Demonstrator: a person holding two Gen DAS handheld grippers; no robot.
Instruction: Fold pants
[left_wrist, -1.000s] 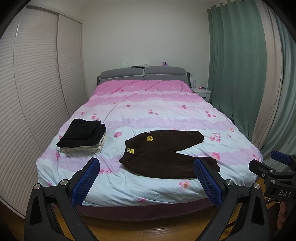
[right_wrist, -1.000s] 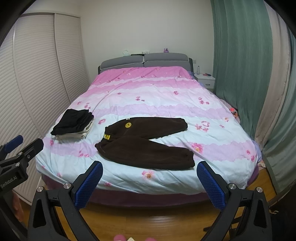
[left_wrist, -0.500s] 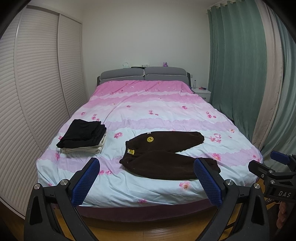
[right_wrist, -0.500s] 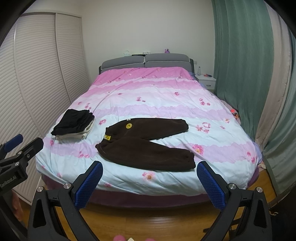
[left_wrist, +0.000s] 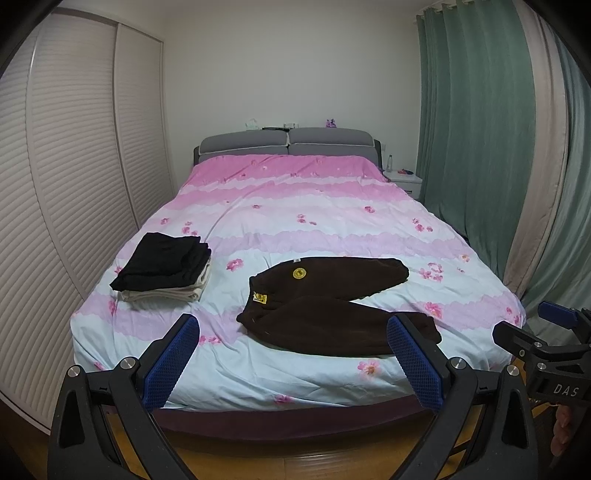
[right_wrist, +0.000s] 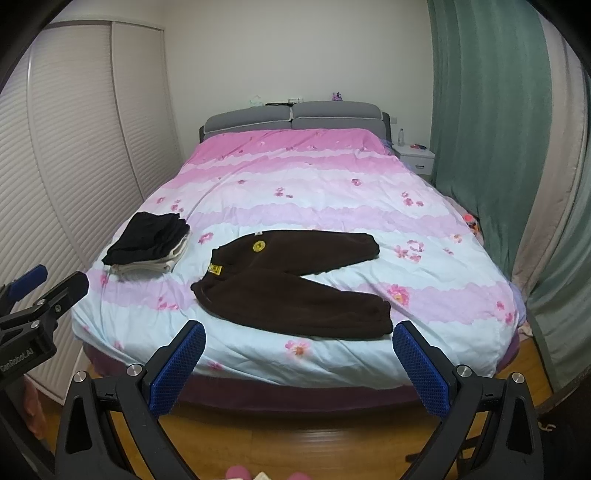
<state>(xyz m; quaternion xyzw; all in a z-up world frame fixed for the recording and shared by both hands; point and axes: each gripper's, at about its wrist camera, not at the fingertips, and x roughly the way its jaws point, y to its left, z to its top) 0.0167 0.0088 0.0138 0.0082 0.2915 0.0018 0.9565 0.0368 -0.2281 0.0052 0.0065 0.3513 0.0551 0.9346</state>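
Dark brown fleece pants (left_wrist: 332, 302) lie spread flat on the near half of the bed (left_wrist: 295, 206), waistband to the left, both legs pointing right and splayed apart; they also show in the right wrist view (right_wrist: 295, 280). A yellow round badge (left_wrist: 298, 273) and a yellow tag sit near the waistband. My left gripper (left_wrist: 295, 360) is open and empty, held off the foot of the bed, short of the pants. My right gripper (right_wrist: 299, 365) is open and empty, also off the bed's foot.
A folded stack of black and beige clothes (left_wrist: 164, 267) lies on the bed's left side. A slatted wardrobe (left_wrist: 66, 184) runs along the left. Green curtains (left_wrist: 480, 129) and a white nightstand (left_wrist: 402, 179) stand at the right. Wooden floor lies below the bed's foot.
Both views have shifted very slightly; the pants and the stack have not moved, and both grippers stay open.
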